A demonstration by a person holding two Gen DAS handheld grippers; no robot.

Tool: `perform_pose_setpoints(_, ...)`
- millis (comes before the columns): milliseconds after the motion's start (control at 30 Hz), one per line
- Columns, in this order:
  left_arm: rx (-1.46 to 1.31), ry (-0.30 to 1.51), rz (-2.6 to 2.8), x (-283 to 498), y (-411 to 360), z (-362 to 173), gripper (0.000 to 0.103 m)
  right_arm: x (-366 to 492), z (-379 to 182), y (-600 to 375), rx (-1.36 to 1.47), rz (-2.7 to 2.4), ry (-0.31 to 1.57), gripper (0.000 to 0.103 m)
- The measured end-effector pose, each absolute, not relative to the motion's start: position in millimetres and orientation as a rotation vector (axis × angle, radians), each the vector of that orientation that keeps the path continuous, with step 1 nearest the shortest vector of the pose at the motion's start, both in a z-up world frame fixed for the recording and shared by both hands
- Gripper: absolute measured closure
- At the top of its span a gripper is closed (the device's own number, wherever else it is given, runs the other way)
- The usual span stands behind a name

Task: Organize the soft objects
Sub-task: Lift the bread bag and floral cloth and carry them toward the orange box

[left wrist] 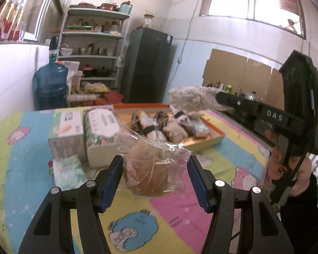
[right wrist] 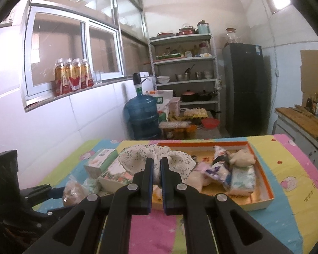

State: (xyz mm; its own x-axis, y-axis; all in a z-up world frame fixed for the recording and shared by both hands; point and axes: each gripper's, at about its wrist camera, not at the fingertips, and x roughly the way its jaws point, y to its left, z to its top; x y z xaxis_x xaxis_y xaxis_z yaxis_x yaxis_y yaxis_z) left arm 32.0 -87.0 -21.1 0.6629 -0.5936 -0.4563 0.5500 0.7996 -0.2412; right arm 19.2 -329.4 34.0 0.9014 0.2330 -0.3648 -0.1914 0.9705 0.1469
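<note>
Bread in a crinkled clear bag [left wrist: 153, 169] sat between the left gripper [left wrist: 155, 182]'s wide-set blue pads, the film touching both, so it looked held, just above the cartoon-print tablecloth [left wrist: 180, 211]. It seemed light and squashy, its wrap slippery; a gentle squeeze on the loaf's sides suits it best. The right gripper [right wrist: 156, 182], jaws nearly together, pinched a floral cloth bundle [right wrist: 159, 158], limp and weightless-looking, raised beside the orange-rimmed tray [right wrist: 265, 180] of soft packets.

black fingers [left wrist: 113, 182] with blue pads, silver screws.
</note>
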Motion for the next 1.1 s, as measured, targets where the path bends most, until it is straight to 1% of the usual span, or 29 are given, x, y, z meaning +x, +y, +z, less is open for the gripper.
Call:
perform_pose_setpoints(467,-0.12,0.501,-0.628,67,-136,13,0.039,26,57,-383,0.094,0.147,0.315,0.096)
perform_pose_setpoints(1100,-0.102,0.52,-0.604,117,-208,21,0.039,67,61,-440,0.091,0.153,0.29,0.096)
